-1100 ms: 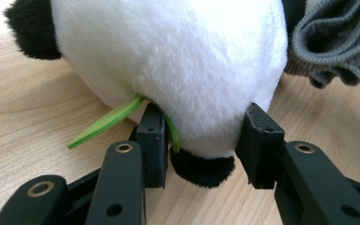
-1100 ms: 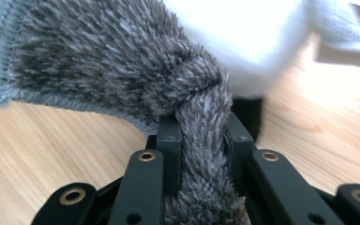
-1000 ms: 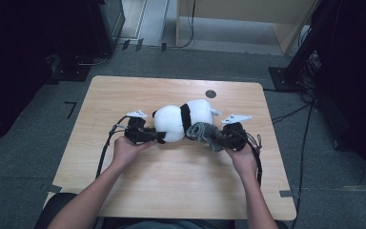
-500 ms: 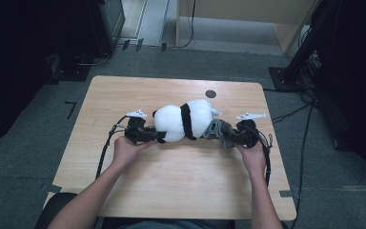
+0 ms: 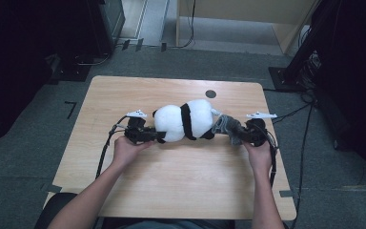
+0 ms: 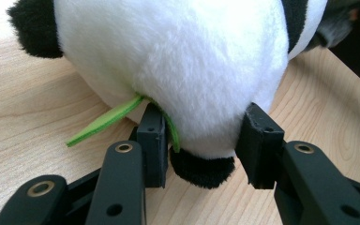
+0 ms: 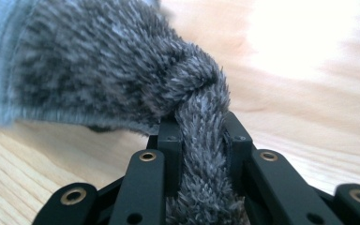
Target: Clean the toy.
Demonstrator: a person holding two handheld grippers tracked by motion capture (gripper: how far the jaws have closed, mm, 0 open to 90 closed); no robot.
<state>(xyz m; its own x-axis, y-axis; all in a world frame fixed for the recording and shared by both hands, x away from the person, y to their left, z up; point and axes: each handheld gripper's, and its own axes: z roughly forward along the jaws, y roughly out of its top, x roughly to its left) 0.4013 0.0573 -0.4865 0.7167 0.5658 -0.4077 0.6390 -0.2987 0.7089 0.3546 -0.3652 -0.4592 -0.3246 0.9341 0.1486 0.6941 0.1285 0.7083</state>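
A white and black panda plush [image 5: 183,121] lies on its side in the middle of the wooden table [image 5: 171,186]. My left gripper [image 5: 158,137] is shut on the plush's left end. In the left gripper view the pads squeeze the white fur [image 6: 183,61] on both sides, with my left gripper [image 6: 204,140] over a black patch and a green felt leaf [image 6: 104,121] sticking out beside it. A grey fuzzy cloth [image 5: 224,125] runs from the plush's right end into my right gripper [image 5: 232,135]. The right gripper [image 7: 201,136] is shut on a twisted strand of that cloth [image 7: 103,75].
A small dark round hole [image 5: 211,94] sits in the table near its far edge. Cables trail from both grippers across the table and off its right side. Dark equipment stands on the floor at left and right, and a wooden cabinet at the back.
My right gripper has moved to the right along the table, drawing the grey cloth out from the plush. The left gripper and the plush have stayed where they were.
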